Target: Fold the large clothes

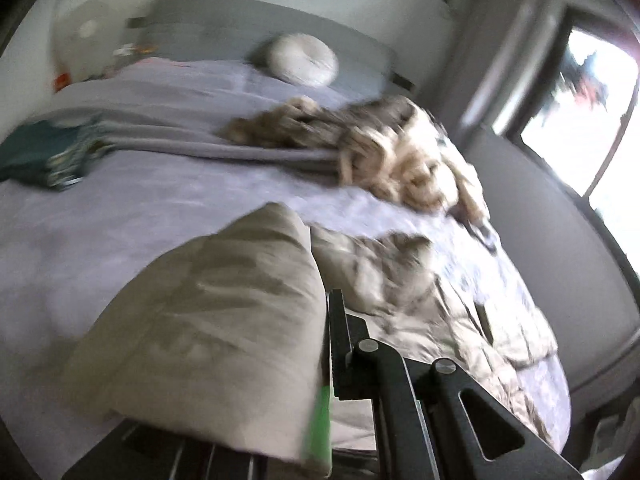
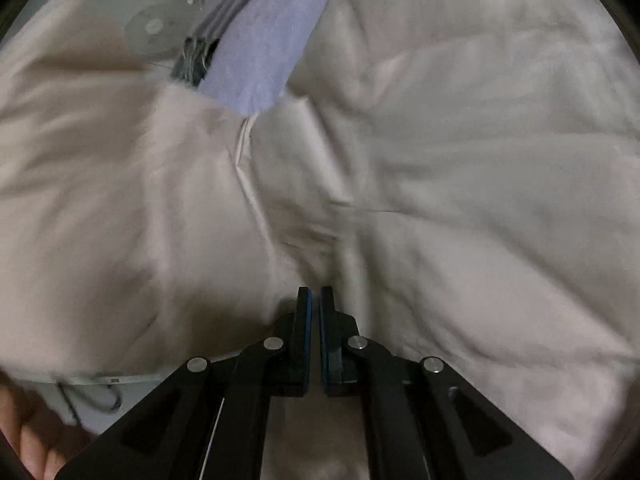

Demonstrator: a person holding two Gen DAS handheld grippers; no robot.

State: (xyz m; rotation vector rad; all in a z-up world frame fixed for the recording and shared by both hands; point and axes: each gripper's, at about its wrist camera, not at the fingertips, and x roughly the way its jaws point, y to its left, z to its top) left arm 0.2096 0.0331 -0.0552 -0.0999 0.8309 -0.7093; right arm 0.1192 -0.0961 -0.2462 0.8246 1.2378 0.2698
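Left wrist view: your left claw is pinched on a fold of the beige garment, lifted off the bed.

Only one finger shows beside the cloth draped over the other, so you hold it at the tip. Your right claw has its jaws together, with cloth bunched at the tips; whether any is pinched, you cannot tell. One beige garment spreads ahead of both claws, its long axis running away toward one patterned heap and one round cushion; one teal folded stack lies left. Your right claw sits nearer the garment's bulk.
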